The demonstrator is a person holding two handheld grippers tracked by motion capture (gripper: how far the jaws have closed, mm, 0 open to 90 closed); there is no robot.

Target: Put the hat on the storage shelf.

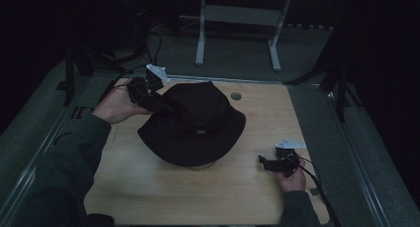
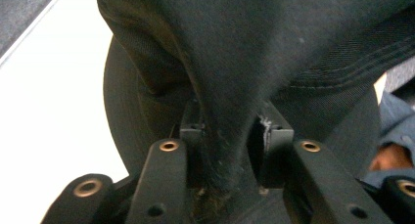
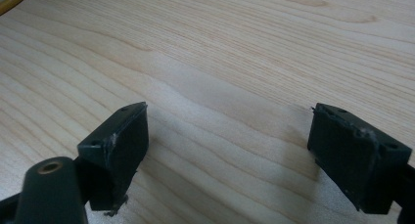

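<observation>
A black bucket hat sits in the middle of the wooden table, its crown up and brim spread. My left gripper reaches in from the left and is shut on a fold of the hat's crown. In the left gripper view the black cloth of the hat is pinched between the two jaws of the left gripper. My right gripper rests low at the table's right side, apart from the hat. It stands open over bare wood, its right gripper jaws wide with nothing between them.
A round grommet hole lies in the tabletop behind the hat. A yellow cable crosses the top left corner of the right gripper view. Behind the table stands a metal desk frame on grey floor.
</observation>
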